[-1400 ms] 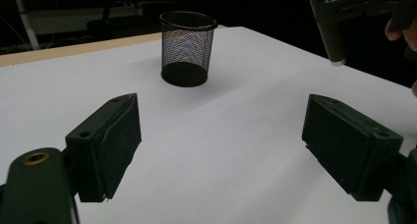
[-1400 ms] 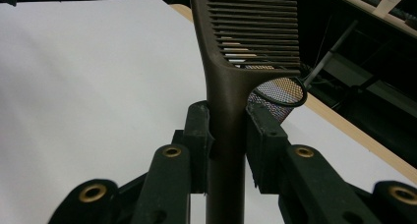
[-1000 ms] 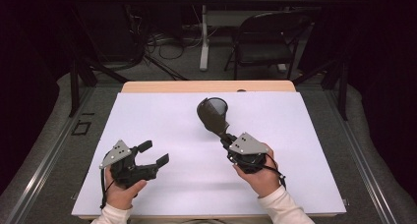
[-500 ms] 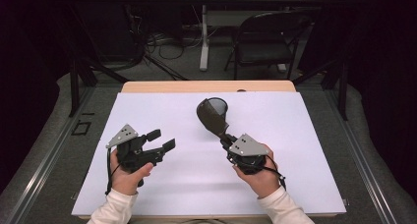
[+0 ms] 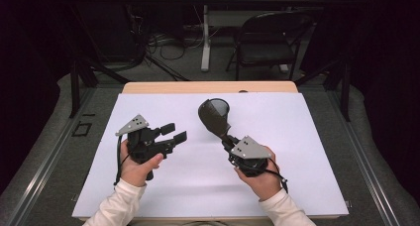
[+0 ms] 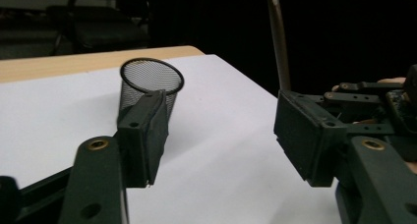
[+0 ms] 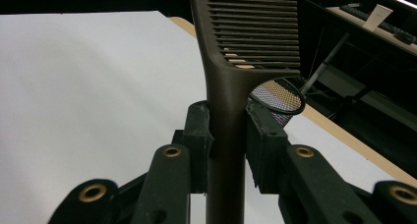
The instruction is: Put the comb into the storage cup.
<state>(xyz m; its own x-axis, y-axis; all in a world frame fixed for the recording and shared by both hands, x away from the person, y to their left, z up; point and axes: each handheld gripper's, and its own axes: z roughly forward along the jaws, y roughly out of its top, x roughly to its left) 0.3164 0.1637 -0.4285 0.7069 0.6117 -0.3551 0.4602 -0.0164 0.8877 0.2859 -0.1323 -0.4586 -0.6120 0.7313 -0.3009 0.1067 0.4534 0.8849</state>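
White sheet [image 5: 163, 196] covers nearly the whole tabletop; a strip of pale wood table [image 5: 163, 87] shows along the far edge. Around it, grey floor, metal rails on both sides. Beyond the far edge: a black folding chair [image 5: 270, 42], a tangle of cables on the floor, the pale leg of a second table. Room otherwise dark.

Landmark: black mesh cup [image 5: 214, 114], seen tilted in the high view, over the sheet's far middle, near the wooden strip. Left of the cup the sheet is bare out to its left edge; right of the cup, bare out to the right edge. Near side of the cup, bare sheet between the two hands.

Right gripper [image 7: 228, 140], near and slightly right of the cup, is clenched on the brown handle of a slotted spatula [image 7: 246, 32]. Both pads press the handle's narrow neck. The blade is flat with a row of thin parallel slots and rises past the cup's rim in the right gripper view. In the high view the spatula cannot be told apart from the cup.

Left gripper [image 5: 173, 133], left and nearer than the cup, well apart from it. Jaws point toward the cup, have just been closing, now part-way apart, nothing between them.
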